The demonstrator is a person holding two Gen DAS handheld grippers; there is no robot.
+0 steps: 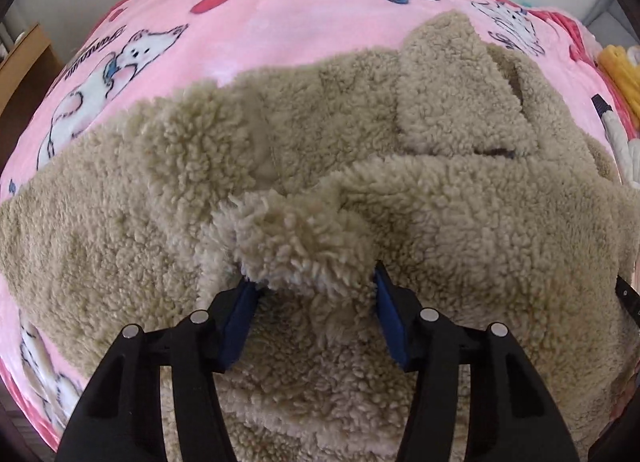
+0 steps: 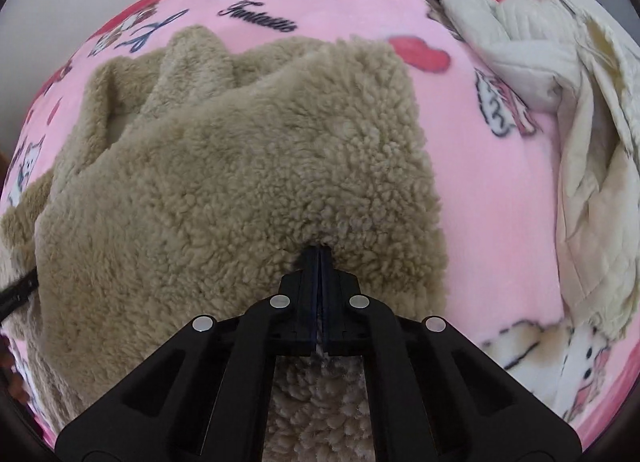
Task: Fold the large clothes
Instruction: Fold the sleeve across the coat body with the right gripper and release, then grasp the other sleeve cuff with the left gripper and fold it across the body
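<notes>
Pink cat-print blanket (image 1: 280,18) covers the bed. Beige sherpa fleece jacket (image 1: 140,202) lies on it, partly folded. Cream quilted jacket (image 2: 560,74) crumpled at right, apart from the fleece. Left gripper (image 1: 312,286): jaws wide apart, bunched fleece fold between blue pads (image 1: 240,318). Right gripper (image 2: 319,254): jaws pressed together, pinching the fleece edge.

Curly sherpa fleece jacket (image 1: 168,198); smooth plush blanket (image 1: 280,18).
</notes>
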